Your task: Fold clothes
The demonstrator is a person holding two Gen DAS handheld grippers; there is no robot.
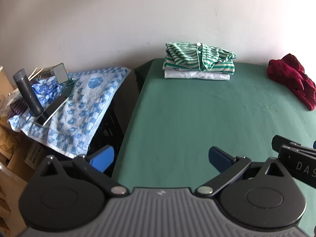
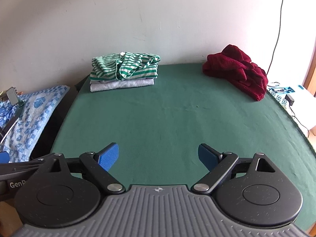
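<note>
Both grippers are held low over the near edge of the green-covered table (image 2: 167, 122), and nothing is gripped by either. The left gripper (image 1: 162, 159) is seen with its blue pads spread wide, one pad hanging over the dark gap beside the table and the other above the cloth; the right gripper (image 2: 159, 156) is likewise spread wide, with bare green cloth showing between its pads. At the far left corner, against the wall, a folded pile (image 2: 123, 73) is stacked: a green-and-white striped garment (image 1: 199, 58) is laid on top of a pale grey folded one (image 1: 197, 75), edges roughly squared, presumably parked there so the middle of the table is left free as a working area. At the far right, a dark red garment (image 2: 237, 71) is left crumpled in a heap near the table's edge, well apart from the pile, and it is judged to be the piece yet to be folded. The wide-open stance of both grippers is read as readiness for that reach. Off to the left, a blue patterned towel (image 1: 79, 106) is draped over a dark crate, with a phone (image 1: 52, 111) and a grey cylinder (image 1: 27, 92) resting on it, clear of the folding surface.
</note>
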